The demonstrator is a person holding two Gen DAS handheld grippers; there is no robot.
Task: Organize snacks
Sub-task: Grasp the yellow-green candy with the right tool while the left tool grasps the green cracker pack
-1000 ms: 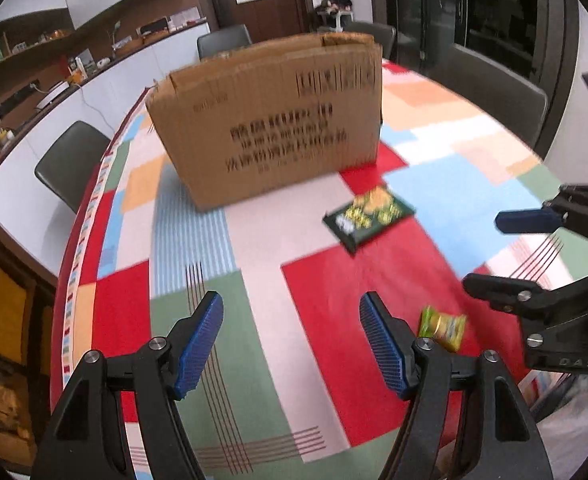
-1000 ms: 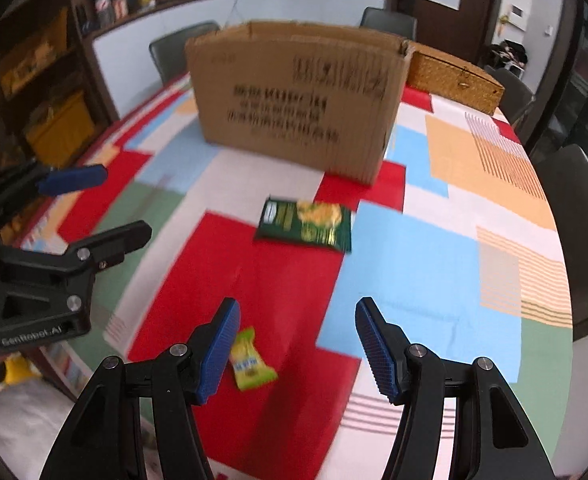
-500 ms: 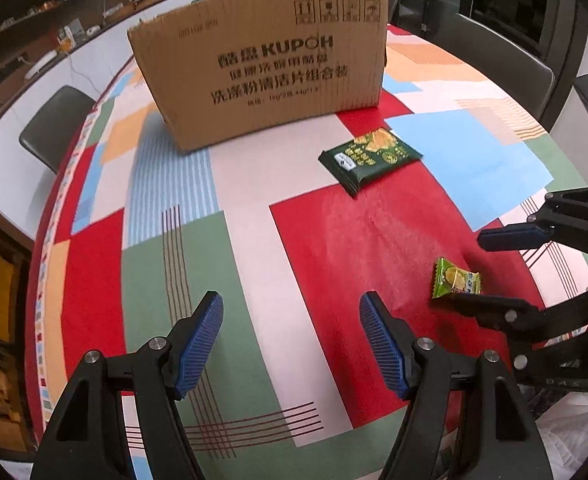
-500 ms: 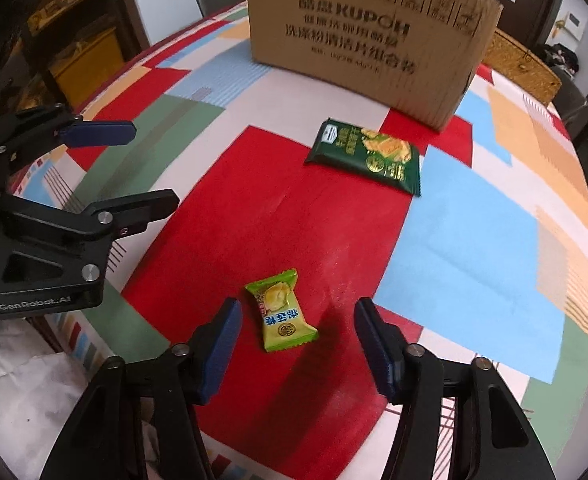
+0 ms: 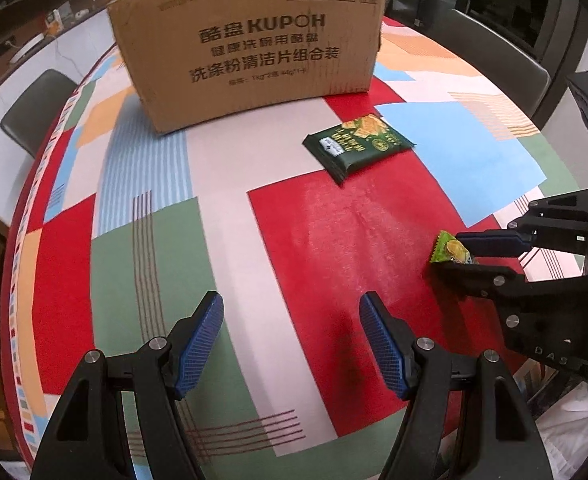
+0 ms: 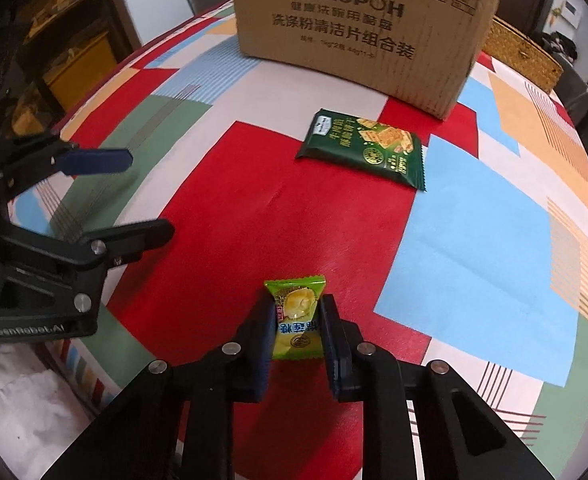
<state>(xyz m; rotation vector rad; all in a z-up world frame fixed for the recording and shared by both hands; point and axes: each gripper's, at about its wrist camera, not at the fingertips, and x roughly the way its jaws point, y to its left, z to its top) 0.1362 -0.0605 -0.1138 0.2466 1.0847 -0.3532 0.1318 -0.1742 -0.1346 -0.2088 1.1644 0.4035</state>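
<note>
My right gripper (image 6: pixel 296 322) is shut on a small green candy packet (image 6: pixel 296 320) at the table's near edge; the candy packet (image 5: pixel 450 249) also shows between the right gripper's fingers (image 5: pixel 460 254) in the left wrist view. My left gripper (image 5: pixel 292 330) is open and empty, low over the tablecloth, left of the right gripper. A dark green cracker packet (image 6: pixel 364 148) lies flat in front of the cardboard box (image 6: pixel 364 28); in the left wrist view the cracker packet (image 5: pixel 358 145) lies right of centre, before the box (image 5: pixel 250 44).
The round table has a patchwork cloth (image 5: pixel 154 240). Dark chairs (image 5: pixel 34 108) stand around it. A woven basket (image 6: pixel 522 52) sits behind the box at the right. The left gripper (image 6: pixel 106 196) shows at the left of the right wrist view.
My right gripper moved down and forward over the candy packet and closed on it. Both grippers came lower and closer to the table; the left stayed open.
</note>
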